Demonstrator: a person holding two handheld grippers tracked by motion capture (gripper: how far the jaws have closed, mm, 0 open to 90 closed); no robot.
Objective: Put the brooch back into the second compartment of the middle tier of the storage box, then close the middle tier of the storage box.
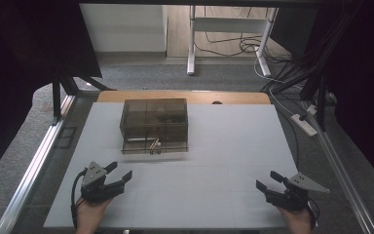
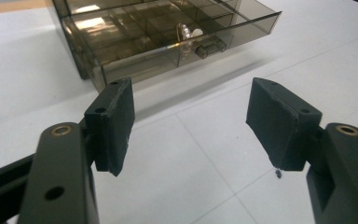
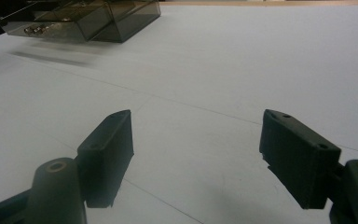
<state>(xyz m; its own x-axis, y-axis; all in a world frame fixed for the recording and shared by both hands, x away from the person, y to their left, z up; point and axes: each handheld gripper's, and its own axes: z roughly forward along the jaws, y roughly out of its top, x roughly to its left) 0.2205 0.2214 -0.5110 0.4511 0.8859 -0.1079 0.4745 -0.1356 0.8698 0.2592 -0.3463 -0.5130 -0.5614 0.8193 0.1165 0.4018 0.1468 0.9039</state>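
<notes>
The left gripper (image 1: 119, 171) sits near the smoky drawer box (image 1: 154, 126), on its near left side, jaws spread wide and holding nothing. The box's bottom drawer (image 2: 177, 37) stands pulled out toward the person, a small metal item (image 2: 186, 31) inside. Well right of the box, the right gripper (image 1: 268, 180) rests agape, empty.

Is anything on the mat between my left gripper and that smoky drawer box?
Nothing visible: bare white mat lies between the open left gripper and the drawer box, whose lower drawer is pulled out toward it.
</notes>
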